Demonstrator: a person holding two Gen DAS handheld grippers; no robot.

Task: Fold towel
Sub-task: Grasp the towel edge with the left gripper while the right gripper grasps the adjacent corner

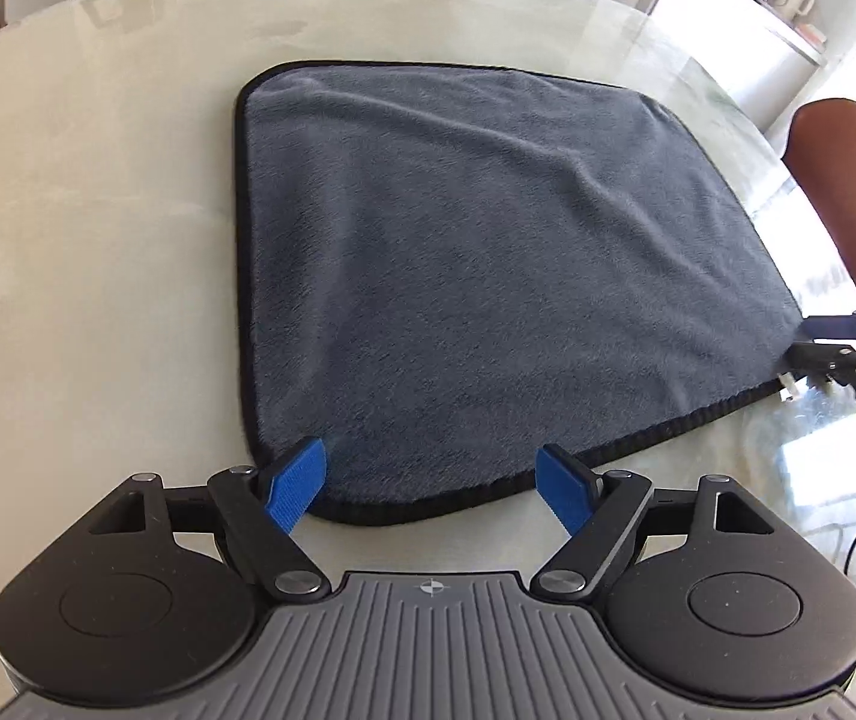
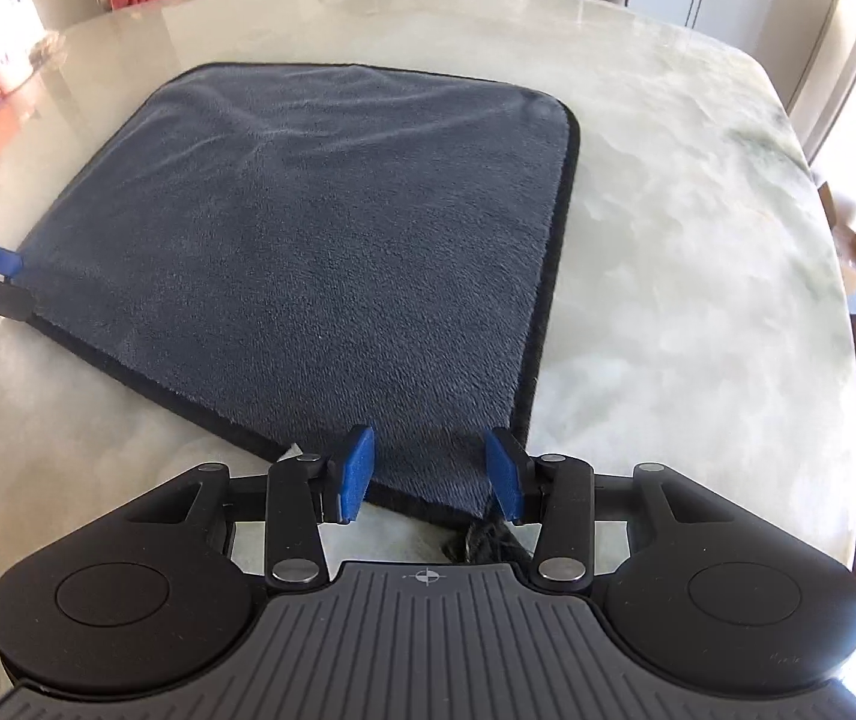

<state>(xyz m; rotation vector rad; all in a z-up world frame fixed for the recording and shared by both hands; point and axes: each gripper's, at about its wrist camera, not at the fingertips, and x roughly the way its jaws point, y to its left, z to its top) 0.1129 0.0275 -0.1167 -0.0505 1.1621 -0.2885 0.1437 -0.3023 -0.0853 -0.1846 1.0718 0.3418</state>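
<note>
Plush grey towel [image 1: 488, 276] flat, glossy marble table [image 1: 98, 240]

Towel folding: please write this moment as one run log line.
towel: flat, unfolded | left gripper: open at near-left corner | right gripper: open at near-right corner

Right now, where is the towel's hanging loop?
In the right wrist view, the dark hanging loop trails off the towel's near right corner onto the marble table, just below the right claw.

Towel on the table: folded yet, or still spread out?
Spread. The towel lies flat in a single layer on the table, all four black-edged corners showing, with only shallow wrinkles and no fold.
</note>
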